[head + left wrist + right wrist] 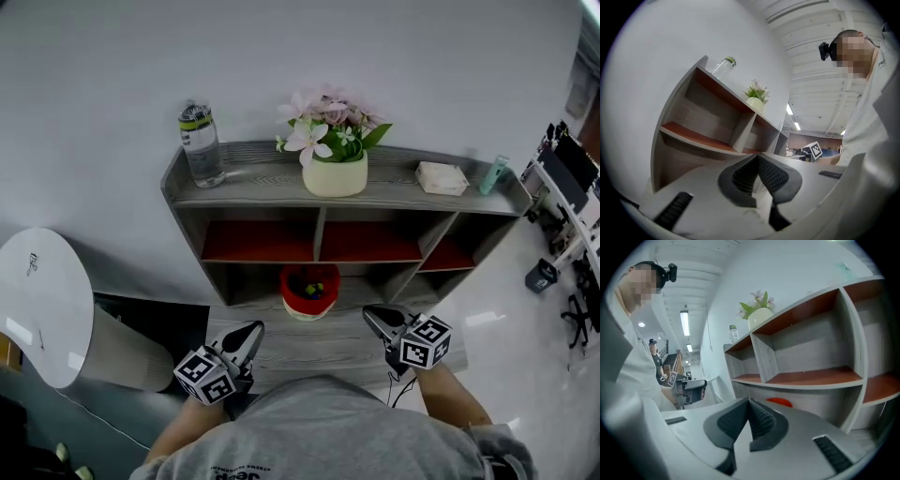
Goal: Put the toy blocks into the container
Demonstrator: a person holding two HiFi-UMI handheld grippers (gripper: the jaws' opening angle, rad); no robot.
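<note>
Grey wooden shelf against a pale wall, with red-lined compartments under its top board. On top of the shelf, from its left end to its right: a clear bottle standing upright, a cream flower pot with pink blossoms above the central divider, a flat tissue pack, and a small teal tube at the far right end. Just in front of the shelf, below that central divider, a red container set on the grey desk. Inside it, several coloured toy blocks, too small to count. Left tongs held in front of the shelf's left half, over the desk and well apart from the container, aimed toward the shelf. Closed tip to tip, ribbed pads pressed together with nothing between. Right tongs held in front of the shelf's right half, likewise clear of the container and aimed toward the shelf. Also closed, pads meeting, nothing gripped. From the right gripper view, only the container's red rim peeking just beyond the closed tips, under the shelf's lowest board.
</note>
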